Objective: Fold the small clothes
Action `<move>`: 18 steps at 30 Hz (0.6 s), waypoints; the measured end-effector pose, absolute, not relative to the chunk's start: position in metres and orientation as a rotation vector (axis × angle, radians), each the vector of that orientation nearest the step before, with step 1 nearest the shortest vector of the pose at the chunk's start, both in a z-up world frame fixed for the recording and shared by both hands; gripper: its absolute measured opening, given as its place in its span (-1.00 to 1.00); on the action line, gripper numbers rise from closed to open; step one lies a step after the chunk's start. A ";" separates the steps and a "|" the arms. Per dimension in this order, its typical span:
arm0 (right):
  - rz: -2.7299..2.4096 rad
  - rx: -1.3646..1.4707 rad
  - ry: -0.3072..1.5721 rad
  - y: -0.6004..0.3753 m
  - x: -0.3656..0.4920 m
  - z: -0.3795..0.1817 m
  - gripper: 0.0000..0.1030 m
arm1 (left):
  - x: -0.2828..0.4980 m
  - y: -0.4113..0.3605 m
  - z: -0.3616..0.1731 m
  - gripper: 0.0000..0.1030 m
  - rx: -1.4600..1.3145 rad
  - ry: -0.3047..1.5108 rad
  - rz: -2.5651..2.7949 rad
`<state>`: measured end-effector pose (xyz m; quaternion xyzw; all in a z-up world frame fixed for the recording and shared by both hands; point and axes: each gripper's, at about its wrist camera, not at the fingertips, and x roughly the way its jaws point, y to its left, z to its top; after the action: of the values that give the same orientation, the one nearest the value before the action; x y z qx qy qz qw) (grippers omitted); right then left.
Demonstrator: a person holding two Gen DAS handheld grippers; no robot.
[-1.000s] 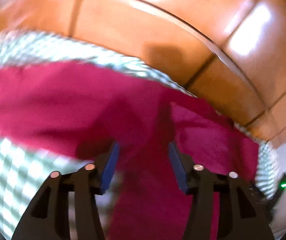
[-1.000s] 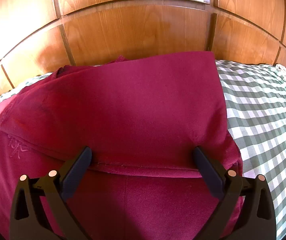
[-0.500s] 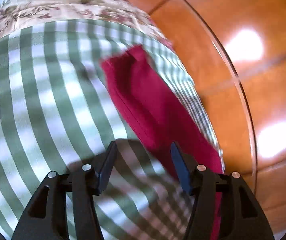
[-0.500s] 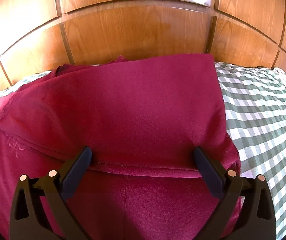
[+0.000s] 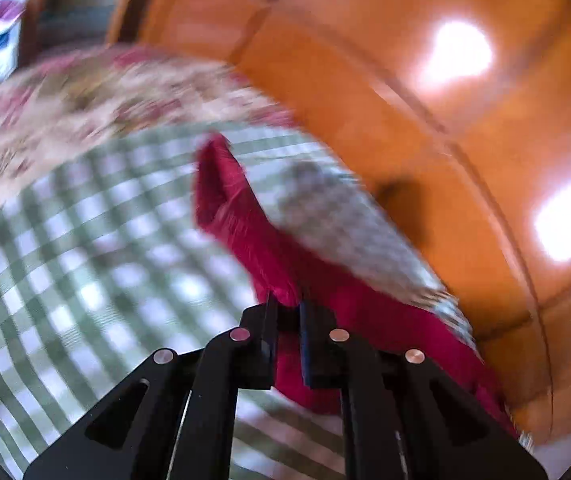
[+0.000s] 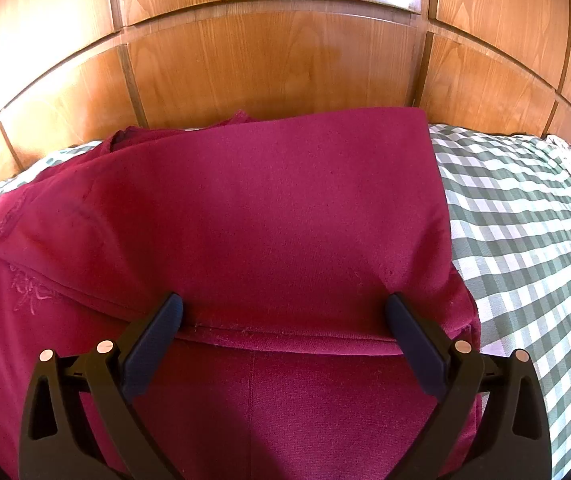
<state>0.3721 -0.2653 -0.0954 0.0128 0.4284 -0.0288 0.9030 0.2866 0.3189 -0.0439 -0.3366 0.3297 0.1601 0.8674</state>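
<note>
Green-checked bed (image 6: 525, 240) under folded crimson garment (image 6: 265, 220).

No text, label, brand, number or sign can be read in either view. The only mark is a faint tone-on-tone embroidered motif (image 6: 31, 290) on the red garment (image 6: 269, 216), at about 9 o'clock in the right wrist view; its strokes are too small and too close in colour to the cloth to tell whether they are letters or only a figure. The left wrist view is blurred and shows no writing.
</note>
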 end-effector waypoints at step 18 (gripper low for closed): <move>-0.055 0.051 0.881 -0.266 0.372 -0.095 0.93 | 0.290 0.040 -0.038 -0.11 -0.314 0.778 -0.244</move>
<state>0.3719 -0.2657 -0.0954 0.0245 0.4262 -0.0268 0.9039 0.2898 0.0396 -0.0380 -0.1519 0.3768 -0.1180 0.9061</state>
